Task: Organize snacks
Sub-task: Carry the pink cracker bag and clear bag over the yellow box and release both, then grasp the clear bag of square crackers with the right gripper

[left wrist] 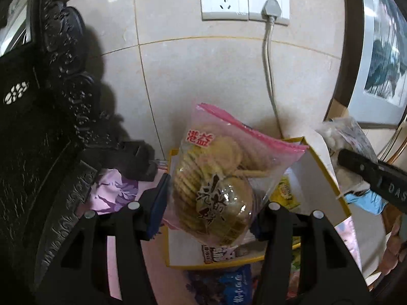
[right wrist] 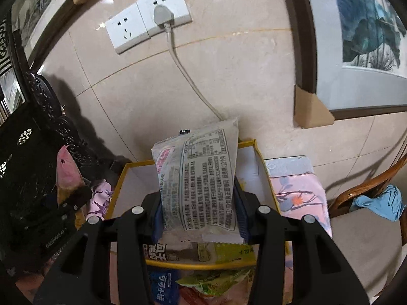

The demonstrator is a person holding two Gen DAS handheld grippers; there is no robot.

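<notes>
My left gripper [left wrist: 211, 203] is shut on a clear pink-edged bag of round crackers [left wrist: 216, 183], held above a yellow-rimmed white box [left wrist: 328, 175]. My right gripper [right wrist: 199, 211] is shut on a pale grey snack packet [right wrist: 201, 178] with black printed text, held upright over the same yellow-rimmed box [right wrist: 264, 175]. Inside the box lie a yellow-green packet [right wrist: 229, 251] and a packet with bold black lettering [right wrist: 156, 253]. In the left wrist view the right gripper's finger [left wrist: 368, 175] shows at the right edge, with its pale packet [left wrist: 343, 137] behind it.
The box stands on a floral pink cloth [right wrist: 297, 190] against a tiled wall with sockets [left wrist: 244, 0] and a plugged-in cable [left wrist: 269, 71]. Dark carved furniture [left wrist: 38, 152] fills the left. A wooden chair [right wrist: 368, 185] with a blue cloth [right wrist: 381, 200] stands right. Blue and green packets [right wrist: 162, 287] lie nearer.
</notes>
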